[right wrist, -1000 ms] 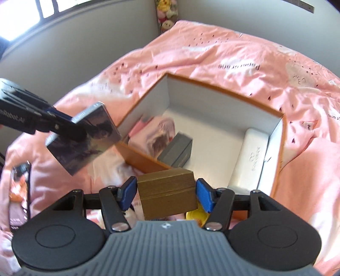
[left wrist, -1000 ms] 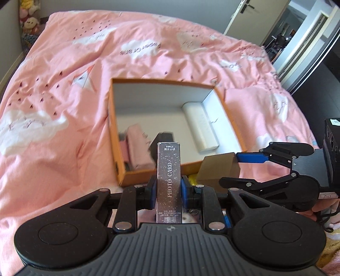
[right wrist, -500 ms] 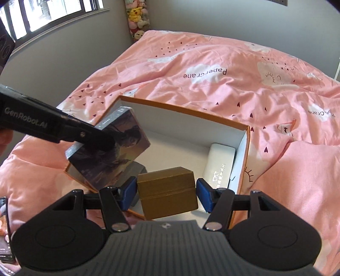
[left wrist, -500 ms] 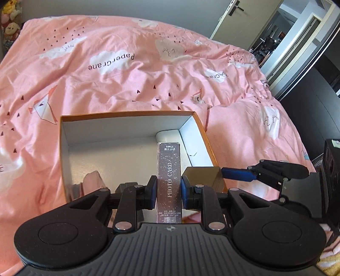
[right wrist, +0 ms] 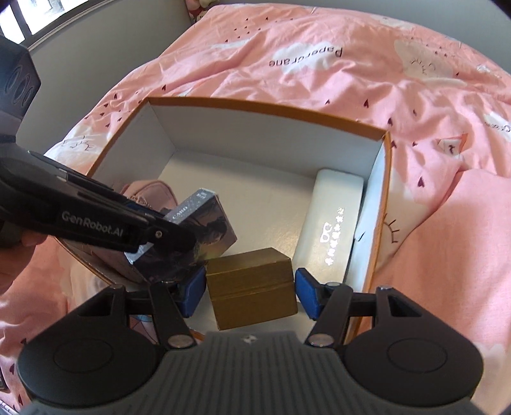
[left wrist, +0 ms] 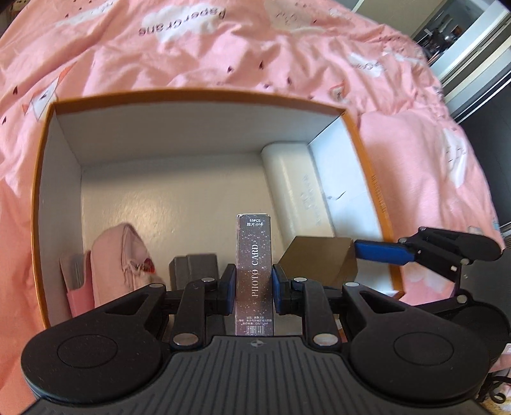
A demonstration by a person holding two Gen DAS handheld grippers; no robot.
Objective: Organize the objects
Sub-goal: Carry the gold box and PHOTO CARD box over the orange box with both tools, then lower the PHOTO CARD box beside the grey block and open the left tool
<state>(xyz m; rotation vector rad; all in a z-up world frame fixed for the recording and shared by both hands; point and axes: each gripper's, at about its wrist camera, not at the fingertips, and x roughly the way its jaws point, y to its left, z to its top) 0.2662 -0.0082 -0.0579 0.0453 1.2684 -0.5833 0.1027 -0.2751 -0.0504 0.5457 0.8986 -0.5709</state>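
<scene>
Over the orange box (left wrist: 204,95), each hand-held gripper clamps cargo (card-box picture shows rightward only).

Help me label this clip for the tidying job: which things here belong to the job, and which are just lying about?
Part of the job:
- photo card box, clamped in the left tool
- gold box, clamped in the right tool
- orange storage box
- already inside: white case, pink pouch, dark grey box

Just lying about:
- pink duvet

I read "PHOTO CARD" and "55PCS" on the card box (left wrist: 254,274); "GenRobot.AI" on the left tool's (right wrist: 179,252) arm; "PaperCrane", upside down, on the bedspread (left wrist: 182,25).
</scene>
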